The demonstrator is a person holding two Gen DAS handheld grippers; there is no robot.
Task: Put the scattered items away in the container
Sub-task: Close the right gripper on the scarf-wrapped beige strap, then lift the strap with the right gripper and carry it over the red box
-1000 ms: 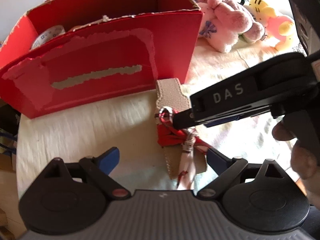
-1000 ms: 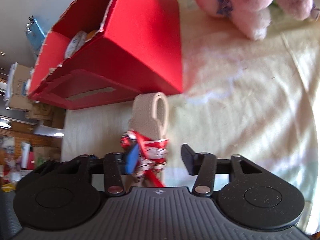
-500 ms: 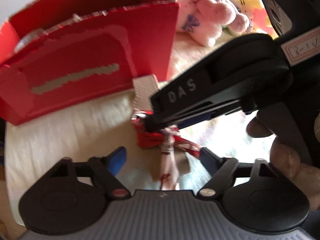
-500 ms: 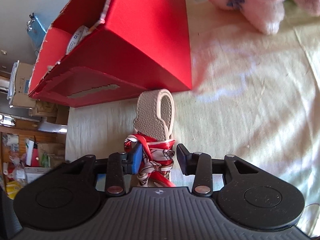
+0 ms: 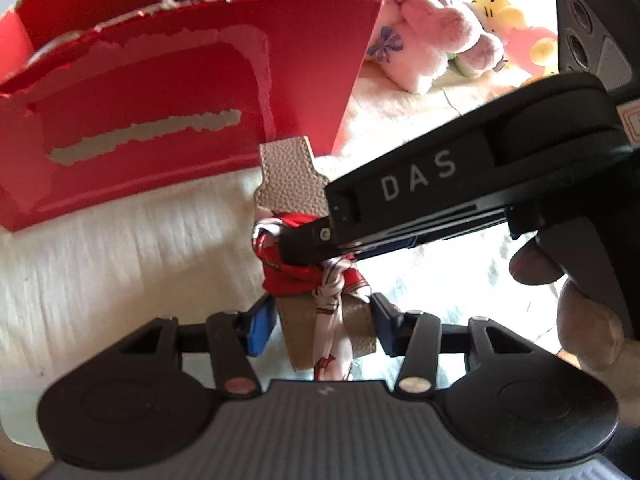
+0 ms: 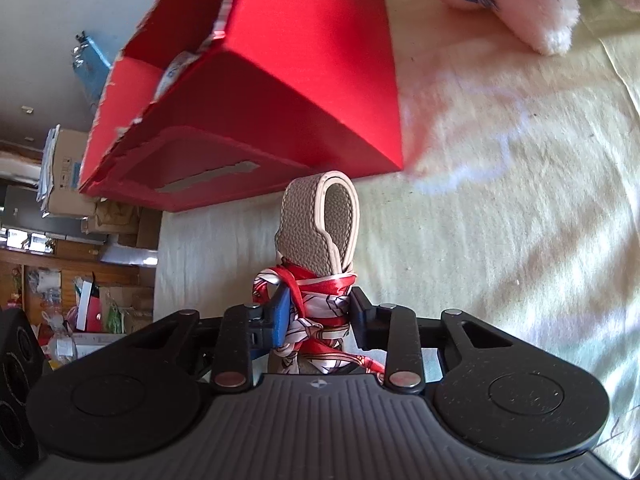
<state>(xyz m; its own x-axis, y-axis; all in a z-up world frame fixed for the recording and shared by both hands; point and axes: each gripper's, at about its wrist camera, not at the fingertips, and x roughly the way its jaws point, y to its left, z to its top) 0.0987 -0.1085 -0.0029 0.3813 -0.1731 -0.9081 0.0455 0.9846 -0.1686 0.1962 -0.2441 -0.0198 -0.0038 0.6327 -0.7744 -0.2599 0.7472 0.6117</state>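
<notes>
So the strap (image 6: pixel 318 224), this beige leather loop with a red scarf (image 6: pixel 320 300) knotted round its middle, is sitting on the cloth (image 6: pixel 500 220) right in front of the red box (image 6: pixel 280 92), not in it yet. I'm closing my right gripper (image 6: pixel 318 318) on the scarf knot, and its jaws have just been coming together, so the blue pad (image 6: pixel 282 316) and the black one are pressing the silk from both sides. My left gripper (image 5: pixel 320 322) is working the strap's lower end, and its jaws have just been narrowing too, with the strap and a scarf tail sitting between them; the right pad looks like it's touching the edge, but on the left I'm still seeing a sliver of gap. My right hand (image 5: pixel 576 304) is showing at the edge of the left view. A pink plush (image 5: pixel 432 36) and a yellow one (image 5: pixel 504 12) are lying well beyond the box.
</notes>
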